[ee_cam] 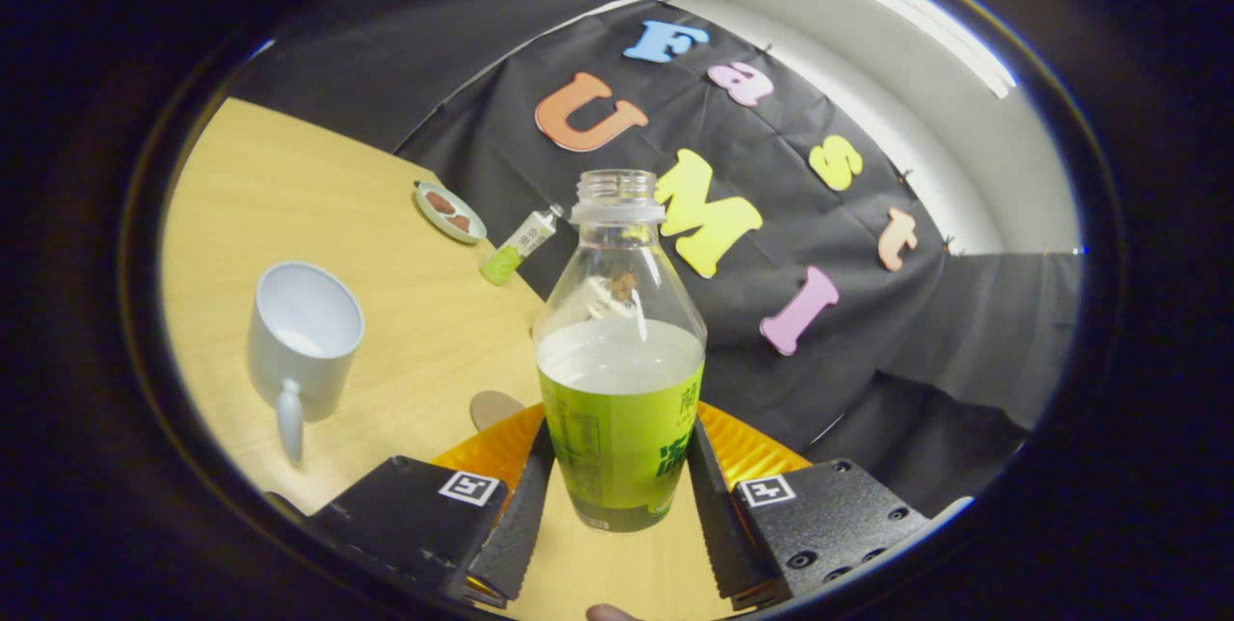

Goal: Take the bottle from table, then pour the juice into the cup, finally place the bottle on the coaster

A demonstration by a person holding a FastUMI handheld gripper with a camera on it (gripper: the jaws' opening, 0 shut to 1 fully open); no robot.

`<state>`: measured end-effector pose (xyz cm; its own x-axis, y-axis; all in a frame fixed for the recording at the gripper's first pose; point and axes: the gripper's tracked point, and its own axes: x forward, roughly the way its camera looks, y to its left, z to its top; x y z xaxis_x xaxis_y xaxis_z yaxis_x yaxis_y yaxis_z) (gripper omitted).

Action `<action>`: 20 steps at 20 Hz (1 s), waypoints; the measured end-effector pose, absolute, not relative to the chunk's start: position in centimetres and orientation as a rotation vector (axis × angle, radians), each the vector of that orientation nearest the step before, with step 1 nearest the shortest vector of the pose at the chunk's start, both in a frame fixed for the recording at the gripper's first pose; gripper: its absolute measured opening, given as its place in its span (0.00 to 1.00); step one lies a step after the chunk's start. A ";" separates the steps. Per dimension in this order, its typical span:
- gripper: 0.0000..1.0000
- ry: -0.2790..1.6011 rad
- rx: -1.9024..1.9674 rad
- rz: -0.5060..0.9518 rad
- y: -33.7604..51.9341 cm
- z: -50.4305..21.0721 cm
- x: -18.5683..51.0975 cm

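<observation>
In the gripper view, the gripper (pixel 617 496) is clamping the juice bottle (pixel 620 380) between its two fingers, each finger pressing against a side of the green label low on the bottle's body. The bottle is standing upright between them with its cap off and its mouth open, and pale liquid is filling it to about the top of the label. The whole scene is sitting tilted. Off to the left of the fingers, a white mug (pixel 301 341) is resting on the wooden tabletop (pixel 289 206), its handle pointing back toward the gripper and its inside looking empty. Just behind the bottle's base, an orange ribbed coaster (pixel 747 443) is peeking out on both sides of the fingers. Farther ahead and to the left, a second small bottle (pixel 519 247) with a green bottom is standing near the tabletop's far edge, and just beyond it a small round dish (pixel 449 211) is holding something brownish.
</observation>
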<state>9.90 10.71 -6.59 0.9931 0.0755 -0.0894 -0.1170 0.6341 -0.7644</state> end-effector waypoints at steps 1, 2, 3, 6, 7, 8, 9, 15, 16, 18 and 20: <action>0.76 0.039 -0.912 0.104 10.8 -6.5 10.2; 0.76 0.025 -0.942 0.095 11.0 -6.3 10.5; 0.75 0.013 -0.974 0.084 11.0 -6.1 10.7; 0.76 -0.026 -1.081 0.056 11.1 -6.0 11.0; 0.76 -0.031 -1.112 0.056 11.3 -6.2 11.2; 0.76 -0.036 -1.134 0.064 11.4 -6.5 11.2; 0.76 -0.037 -1.166 0.065 11.4 -6.6 11.2; 0.76 -0.088 -1.349 0.032 11.6 -6.1 11.8; 0.76 -0.093 -1.377 0.027 11.6 -6.1 11.9; 0.76 -0.098 -1.435 0.016 11.4 -6.0 12.2; 0.76 -0.113 -1.481 0.003 11.5 -5.7 12.2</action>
<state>12.23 11.55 -5.72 0.9947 0.0718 0.0738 0.0672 0.0902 -0.9937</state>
